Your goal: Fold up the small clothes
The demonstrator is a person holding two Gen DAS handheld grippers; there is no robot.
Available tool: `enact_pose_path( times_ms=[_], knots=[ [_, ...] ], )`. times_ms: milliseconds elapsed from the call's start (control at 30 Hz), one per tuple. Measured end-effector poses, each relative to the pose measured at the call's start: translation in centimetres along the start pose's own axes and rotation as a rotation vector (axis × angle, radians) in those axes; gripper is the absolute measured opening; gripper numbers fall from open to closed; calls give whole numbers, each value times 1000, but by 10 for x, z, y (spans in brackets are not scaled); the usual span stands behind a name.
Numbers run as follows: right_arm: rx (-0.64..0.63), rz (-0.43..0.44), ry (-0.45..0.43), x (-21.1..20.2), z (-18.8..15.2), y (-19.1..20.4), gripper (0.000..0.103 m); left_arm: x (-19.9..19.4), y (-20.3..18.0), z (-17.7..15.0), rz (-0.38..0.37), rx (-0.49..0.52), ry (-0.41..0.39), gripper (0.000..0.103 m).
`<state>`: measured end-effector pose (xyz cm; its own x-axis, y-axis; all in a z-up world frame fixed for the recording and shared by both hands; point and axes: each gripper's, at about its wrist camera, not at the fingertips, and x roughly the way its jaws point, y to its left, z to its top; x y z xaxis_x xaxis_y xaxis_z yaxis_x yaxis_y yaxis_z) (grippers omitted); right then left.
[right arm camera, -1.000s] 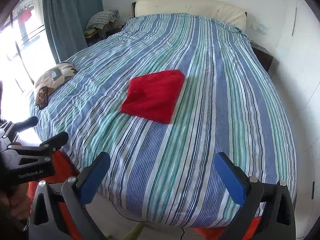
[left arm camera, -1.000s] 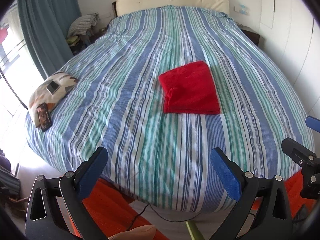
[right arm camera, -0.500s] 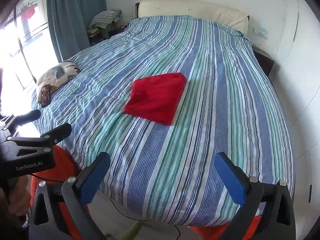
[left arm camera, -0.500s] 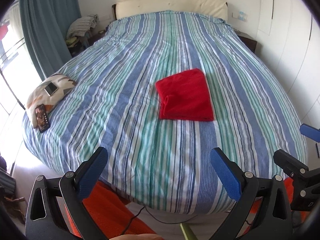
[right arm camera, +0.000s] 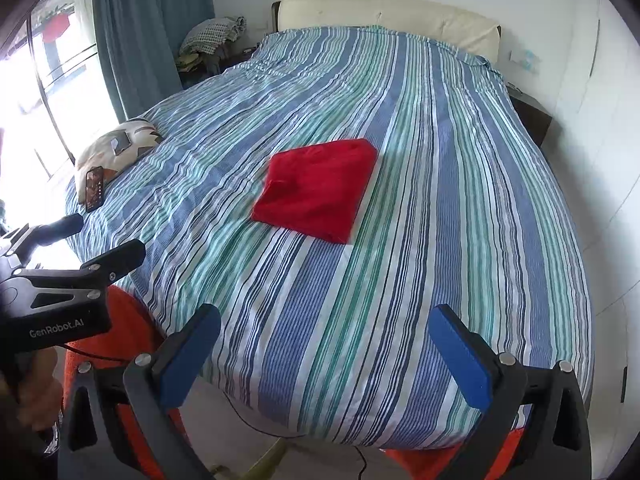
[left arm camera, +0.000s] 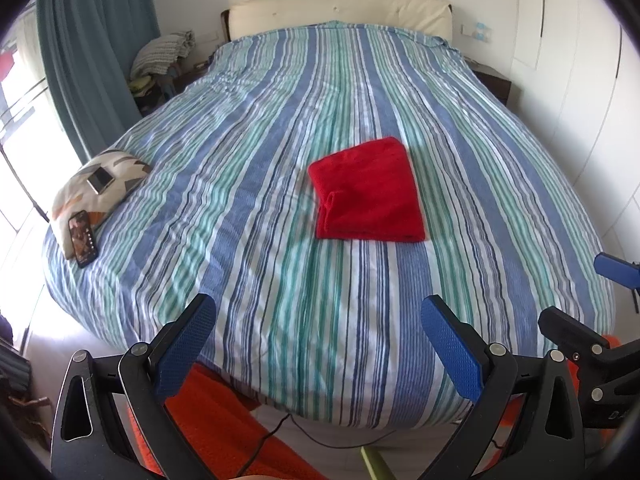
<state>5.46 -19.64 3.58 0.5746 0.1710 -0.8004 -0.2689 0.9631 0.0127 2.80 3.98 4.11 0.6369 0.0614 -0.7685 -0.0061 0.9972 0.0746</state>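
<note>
A red garment [left arm camera: 368,192], folded into a flat rectangle, lies near the middle of the striped bed [left arm camera: 280,120]; it also shows in the right wrist view [right arm camera: 318,190]. My left gripper [left arm camera: 318,344] is open and empty, held off the foot of the bed, well short of the garment. My right gripper [right arm camera: 326,352] is open and empty too, beside the left one. The right gripper shows at the right edge of the left wrist view [left arm camera: 592,320], and the left gripper [right arm camera: 76,248] at the left of the right wrist view.
A patterned cushion [left arm camera: 100,180] with two phones [left arm camera: 83,238] on it sits at the bed's left edge. A teal curtain [left arm camera: 92,52] and a window are on the left, a white wardrobe [left arm camera: 580,60] on the right. An orange rug [left arm camera: 224,432] and a cable lie on the floor.
Both grippers have drawn back and up from the bed, so the red garment looks smaller and farther. The garment has not moved. Both grippers stay open.
</note>
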Motion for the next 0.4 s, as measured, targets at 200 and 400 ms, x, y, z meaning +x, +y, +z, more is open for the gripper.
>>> enact_pose_path(
  times_ms=[200,400],
  knots=[
    [9,0,8,4,-1,-3,102,0,-3,-2,-32,2,6,103],
    [21,-2,-1,4,-1,-6,102,-7,-5,-2,-19,8,-18,102]
  ],
)
